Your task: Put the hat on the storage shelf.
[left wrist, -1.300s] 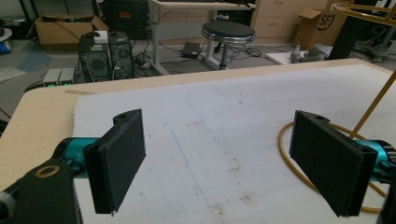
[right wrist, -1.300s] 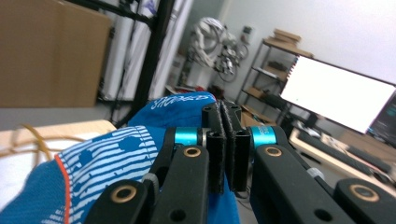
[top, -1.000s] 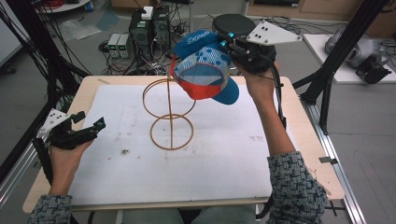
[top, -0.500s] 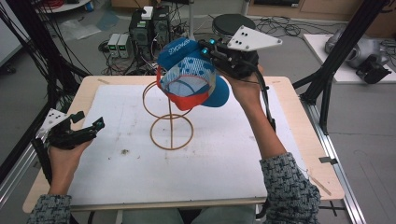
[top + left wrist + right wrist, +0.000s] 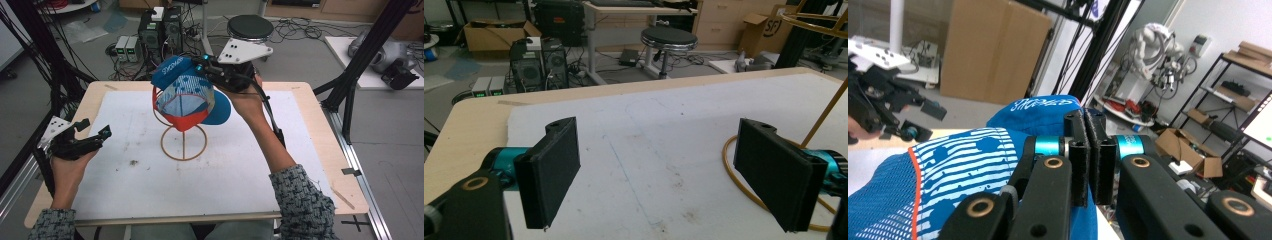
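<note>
Change: blue baseball cap [image 5: 187, 92] has travelled leftward, now over the wire hat stand [image 5: 183, 137].
Right gripper [image 5: 206, 67]: clamped on the cap, 12 o'clock.
Left gripper [image 5: 95, 135]: jaws apart, idle at 9 o'clock.
Meaning: probably ready to lower.

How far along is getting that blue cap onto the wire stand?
Done: the right gripper is shut on the blue cap and has it lifted off the table. In hand: the cap hangs over the top ring of the wire stand, tilted with its opening facing the camera, not yet seated. Left: lower it on and let go. The left gripper waits open and empty at the table's left side.
</note>
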Available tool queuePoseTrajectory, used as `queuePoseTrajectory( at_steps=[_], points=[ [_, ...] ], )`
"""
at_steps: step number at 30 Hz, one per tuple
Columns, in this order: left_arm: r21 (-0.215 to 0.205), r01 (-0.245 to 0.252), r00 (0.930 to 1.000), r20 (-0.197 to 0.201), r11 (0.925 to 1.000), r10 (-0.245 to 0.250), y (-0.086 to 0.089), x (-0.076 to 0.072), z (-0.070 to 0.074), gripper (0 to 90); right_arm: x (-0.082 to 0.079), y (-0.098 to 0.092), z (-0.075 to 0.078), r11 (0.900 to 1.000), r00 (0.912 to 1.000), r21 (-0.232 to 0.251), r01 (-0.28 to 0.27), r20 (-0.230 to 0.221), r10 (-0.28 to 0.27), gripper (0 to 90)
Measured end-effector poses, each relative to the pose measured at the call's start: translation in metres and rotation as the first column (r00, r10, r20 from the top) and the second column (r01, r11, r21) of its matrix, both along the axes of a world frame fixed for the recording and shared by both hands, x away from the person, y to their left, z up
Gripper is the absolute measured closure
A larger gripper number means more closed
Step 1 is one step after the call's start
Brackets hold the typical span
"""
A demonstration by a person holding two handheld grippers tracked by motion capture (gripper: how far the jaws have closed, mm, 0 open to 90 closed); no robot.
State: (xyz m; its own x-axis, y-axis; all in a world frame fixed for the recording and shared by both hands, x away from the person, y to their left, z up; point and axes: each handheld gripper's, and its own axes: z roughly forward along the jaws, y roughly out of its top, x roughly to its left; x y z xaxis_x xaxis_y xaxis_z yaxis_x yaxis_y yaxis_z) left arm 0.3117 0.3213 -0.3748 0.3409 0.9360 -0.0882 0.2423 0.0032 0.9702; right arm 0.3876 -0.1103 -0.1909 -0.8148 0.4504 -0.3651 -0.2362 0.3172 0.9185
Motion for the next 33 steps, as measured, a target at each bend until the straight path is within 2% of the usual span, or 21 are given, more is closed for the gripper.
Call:
queuePoseTrajectory(
  at_steps=[3, 9, 13, 19, 26, 33],
  points=[
    [0.004, 0.000, 1.0000, -0.003, 1.0000, 0.000, 0.001, -0.001, 0.001, 18.7, 0.003, 0.006, -0.007, 1.000, 1.0000, -0.007, -0.001, -0.008, 0.001, 88.8],
    [0.006, 0.001, 1.0000, -0.006, 1.0000, -0.001, 0.001, 0.000, 0.000, 18.7, 0.011, 0.013, -0.025, 1.000, 0.9987, -0.024, -0.007, -0.050, 0.005, 88.8],
    [0.004, -0.001, 1.0000, -0.005, 1.0000, 0.001, 0.001, 0.000, 0.000, 18.7, 0.013, 0.018, -0.031, 0.999, 0.9977, -0.024, -0.020, -0.066, 0.019, 88.8],
    [0.003, 0.000, 1.0000, -0.003, 1.0000, 0.000, 0.000, 0.000, 0.000, 18.7, 0.013, 0.026, -0.036, 0.999, 0.9967, -0.037, -0.030, -0.077, 0.027, 88.8],
    [0.003, 0.001, 1.0000, -0.002, 1.0000, -0.001, 0.000, 0.000, 0.000, 18.7, 0.016, 0.028, -0.040, 0.998, 0.9951, -0.064, -0.018, -0.098, 0.012, 88.8],
    [0.005, 0.002, 1.0000, -0.007, 1.0000, -0.002, 0.000, 0.000, 0.000, 18.7, 0.011, 0.021, -0.033, 0.999, 0.9948, -0.024, -0.042, -0.093, 0.040, 88.8]
  ],
)
